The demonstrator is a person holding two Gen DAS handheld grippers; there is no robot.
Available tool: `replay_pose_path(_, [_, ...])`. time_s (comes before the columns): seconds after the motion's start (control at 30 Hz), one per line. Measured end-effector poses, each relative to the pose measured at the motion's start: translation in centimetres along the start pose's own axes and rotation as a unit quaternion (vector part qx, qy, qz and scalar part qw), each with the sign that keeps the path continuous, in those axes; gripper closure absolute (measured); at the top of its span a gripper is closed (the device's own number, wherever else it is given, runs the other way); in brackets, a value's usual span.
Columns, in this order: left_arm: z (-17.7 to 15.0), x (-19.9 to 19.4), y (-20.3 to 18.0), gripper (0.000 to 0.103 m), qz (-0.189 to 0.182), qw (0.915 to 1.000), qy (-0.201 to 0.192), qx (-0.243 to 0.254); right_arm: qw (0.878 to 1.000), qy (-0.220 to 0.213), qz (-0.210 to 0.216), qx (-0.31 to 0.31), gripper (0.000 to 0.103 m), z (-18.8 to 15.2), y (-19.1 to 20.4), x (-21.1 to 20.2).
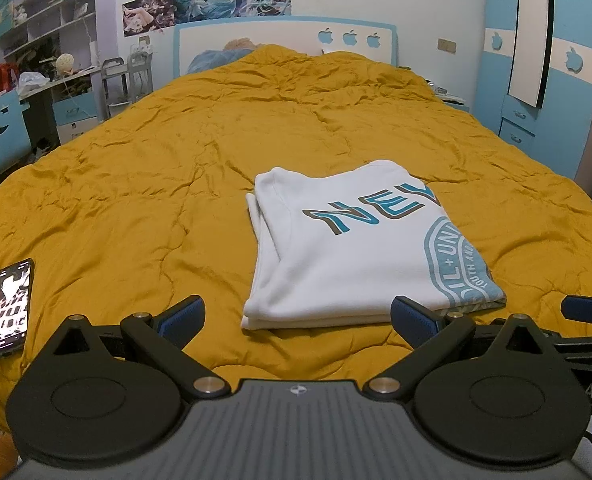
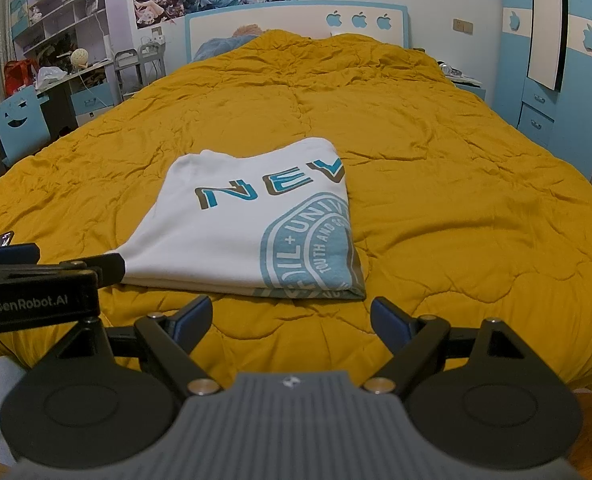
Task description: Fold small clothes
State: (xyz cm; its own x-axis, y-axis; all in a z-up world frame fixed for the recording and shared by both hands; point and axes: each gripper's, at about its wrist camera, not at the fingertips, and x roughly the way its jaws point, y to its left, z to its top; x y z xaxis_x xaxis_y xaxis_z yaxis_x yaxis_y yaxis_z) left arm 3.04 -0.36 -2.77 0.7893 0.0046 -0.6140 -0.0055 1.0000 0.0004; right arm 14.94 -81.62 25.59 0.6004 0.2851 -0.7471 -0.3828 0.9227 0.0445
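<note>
Two grippers, left [image 1: 298,322] and right [image 2: 290,320], spread wide, empty, hovering before folded white T-shirt [image 2: 252,224] printed "NEV"; "GenRobot.AI" readable on left casing.

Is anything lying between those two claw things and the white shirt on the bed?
Nothing visible does. Only bare mustard-yellow quilt separates the open left gripper and open right gripper from the folded white printed T-shirt.

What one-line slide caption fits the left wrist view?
Open left gripper facing a folded white printed T-shirt on a mustard-yellow quilted bedspread, black smartphone alongside.
</note>
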Motion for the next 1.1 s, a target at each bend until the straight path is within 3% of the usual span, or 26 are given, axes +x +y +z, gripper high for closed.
replay_pose_path(1.1, [-0.21,0.20,0.27,0.000,0.000,1.0000,0.003,0.001,1.000,0.004,-0.001,-0.001,0.021,-0.19,0.07,0.29])
